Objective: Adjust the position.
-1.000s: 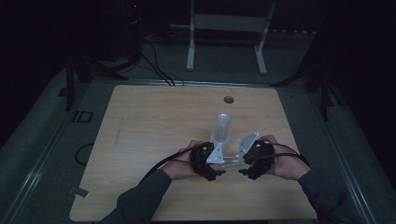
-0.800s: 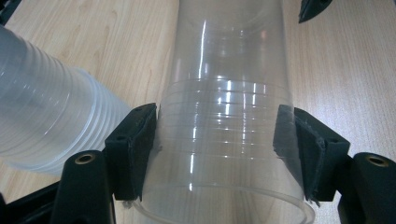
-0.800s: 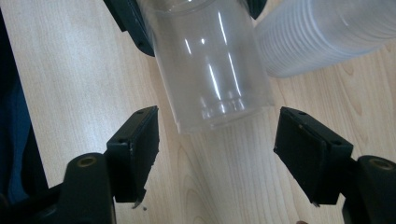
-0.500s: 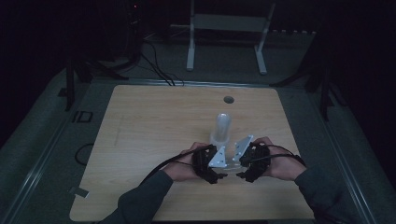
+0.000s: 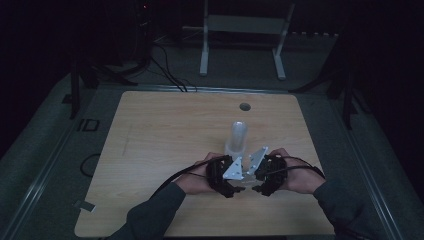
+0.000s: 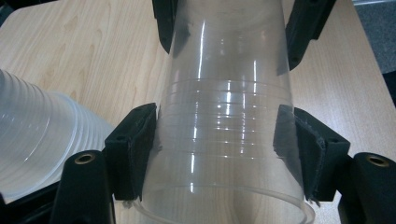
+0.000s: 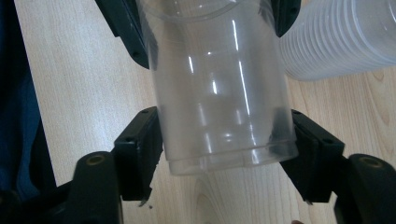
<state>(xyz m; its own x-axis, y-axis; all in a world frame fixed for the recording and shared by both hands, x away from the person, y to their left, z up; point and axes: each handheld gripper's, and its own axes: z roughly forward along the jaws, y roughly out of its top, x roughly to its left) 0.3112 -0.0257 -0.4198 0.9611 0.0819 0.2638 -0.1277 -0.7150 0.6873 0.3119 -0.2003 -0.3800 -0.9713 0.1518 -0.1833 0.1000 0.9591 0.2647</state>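
Cup stack [image 5: 238, 137] stands upright from above — sideways beside each tool's clear cup [image 6: 224, 140].

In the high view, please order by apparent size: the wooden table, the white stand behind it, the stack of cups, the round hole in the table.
1. Wooden table.
2. White stand, though it is farther away, so it looks smaller.
3. Stack of cups.
4. Round hole.
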